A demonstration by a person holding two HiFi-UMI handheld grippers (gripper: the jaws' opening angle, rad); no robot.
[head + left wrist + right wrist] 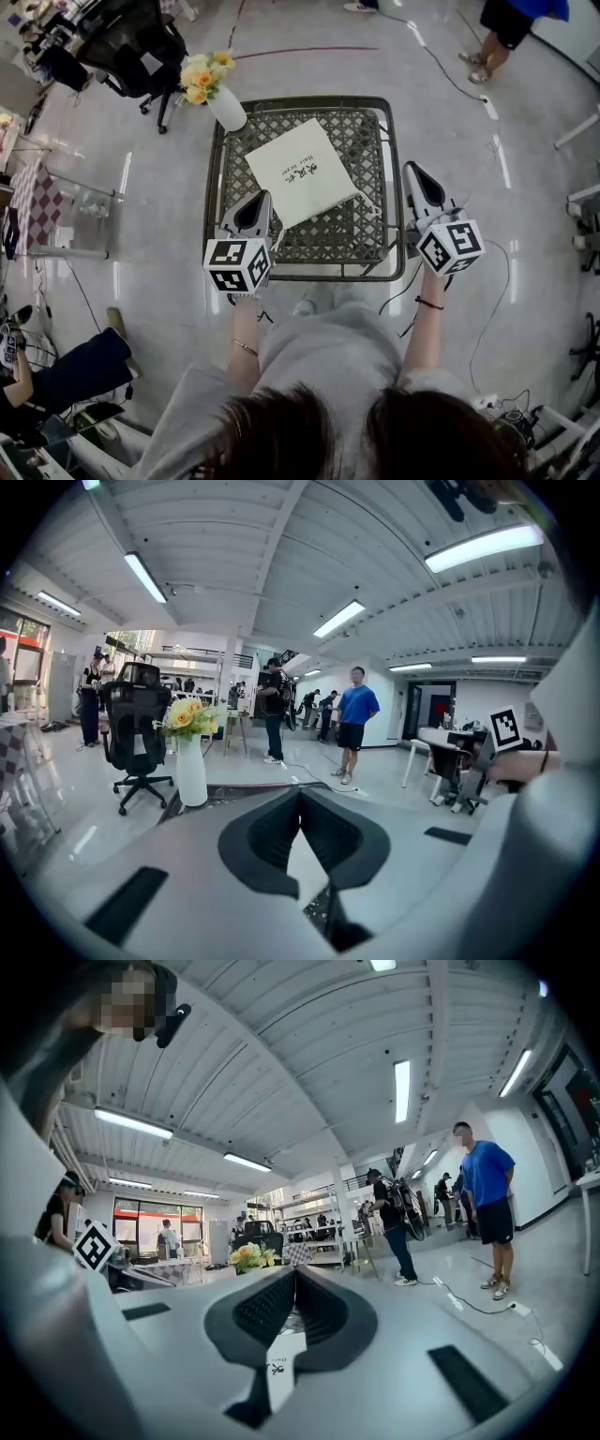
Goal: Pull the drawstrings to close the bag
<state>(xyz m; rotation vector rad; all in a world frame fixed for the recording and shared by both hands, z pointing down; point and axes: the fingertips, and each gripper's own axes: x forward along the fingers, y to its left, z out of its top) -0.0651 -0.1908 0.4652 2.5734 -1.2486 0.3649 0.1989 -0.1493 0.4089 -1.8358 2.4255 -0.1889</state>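
Note:
A white cloth drawstring bag (302,172) with small black print lies flat and askew on the dark lattice table (342,239). Its thin white drawstring (371,202) trails off the bag's right corner. My left gripper (263,198) is shut, its tip just at the bag's near left edge, with nothing in it. My right gripper (410,170) is shut too and hangs beside the table's right rim, clear of the bag. In the left gripper view the shut gripper (300,792) shows a sliver of bag (306,864) below. In the right gripper view the gripper (296,1272) points level, bag (280,1375) beneath.
A white vase of yellow flowers (223,103) stands at the table's far left corner. A black office chair (141,52) is beyond it. People stand on the floor farther off, one in a blue shirt (354,719). Cables run across the floor (441,70).

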